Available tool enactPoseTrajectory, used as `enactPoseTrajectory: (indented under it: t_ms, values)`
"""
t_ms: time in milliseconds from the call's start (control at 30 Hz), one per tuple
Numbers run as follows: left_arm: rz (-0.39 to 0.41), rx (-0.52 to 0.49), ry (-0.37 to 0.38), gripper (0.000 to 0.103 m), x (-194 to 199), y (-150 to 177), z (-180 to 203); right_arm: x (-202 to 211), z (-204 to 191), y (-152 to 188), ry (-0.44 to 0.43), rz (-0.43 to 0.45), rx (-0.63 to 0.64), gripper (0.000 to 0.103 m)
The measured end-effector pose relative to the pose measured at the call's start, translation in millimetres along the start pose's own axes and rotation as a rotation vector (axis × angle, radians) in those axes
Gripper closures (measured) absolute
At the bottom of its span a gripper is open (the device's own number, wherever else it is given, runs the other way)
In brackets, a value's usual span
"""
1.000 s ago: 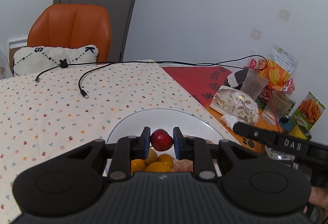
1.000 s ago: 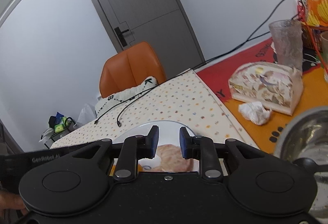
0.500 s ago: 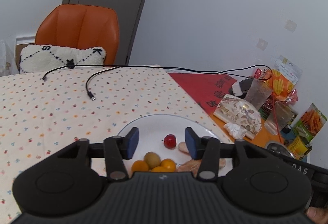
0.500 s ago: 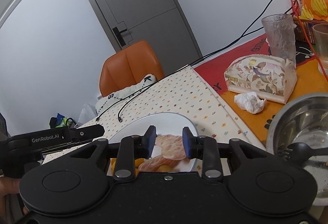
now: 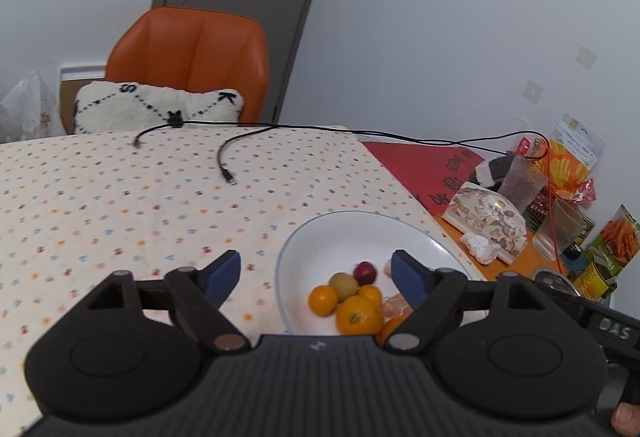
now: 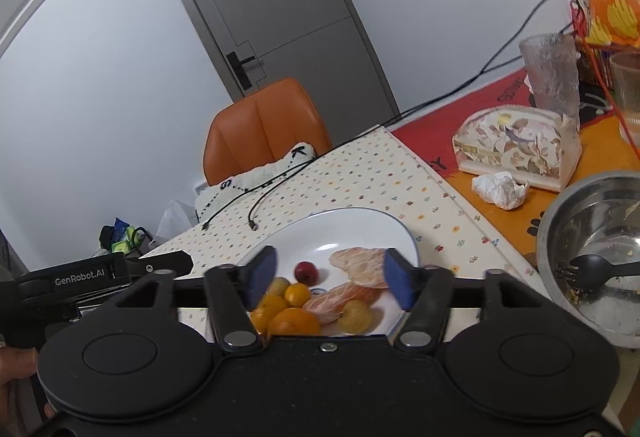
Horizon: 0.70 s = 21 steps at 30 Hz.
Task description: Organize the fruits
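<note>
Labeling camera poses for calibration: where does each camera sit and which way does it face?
Left wrist: sits on the left gripper, open, looking forward and down over the plate toward the chair; a fingertip shows at bottom right.
Right wrist: sits on the right gripper, open, looking over the plate from nearer the metal bowl; the left gripper and a hand show at left.
Shared: plate, red fruit, oranges, tissue box, chair.

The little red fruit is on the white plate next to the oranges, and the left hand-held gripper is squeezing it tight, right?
Not quite. The little red fruit is on the white plate next to the oranges, but the left hand-held gripper is not squeezing it. The left wrist view shows its jaws spread wide with the fruit lying loose on the plate between and beyond them.
</note>
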<state>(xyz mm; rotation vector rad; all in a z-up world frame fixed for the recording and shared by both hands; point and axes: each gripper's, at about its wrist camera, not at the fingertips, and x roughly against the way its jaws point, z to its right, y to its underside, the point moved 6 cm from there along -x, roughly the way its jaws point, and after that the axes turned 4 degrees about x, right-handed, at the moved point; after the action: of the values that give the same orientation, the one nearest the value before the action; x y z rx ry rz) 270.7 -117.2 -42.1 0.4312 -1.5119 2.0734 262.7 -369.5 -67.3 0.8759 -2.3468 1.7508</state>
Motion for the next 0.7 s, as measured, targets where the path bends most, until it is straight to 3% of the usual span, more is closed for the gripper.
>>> enactPoseTrajectory:
  t_ms: [167,433,700]
  values:
    - [-0.023,0.002,-0.021,0.015,13,6,-10,11,-13,2,-0.007,0.002,0.019,0.029]
    - [0.010,0.013,-0.043,0.009,41,7,-22,26,-32,5,0.005,0.012,0.059,0.001]
    - [0.022,0.014,-0.069,0.006,64,8,-31,39,-51,11,-0.007,-0.006,0.085,0.000]
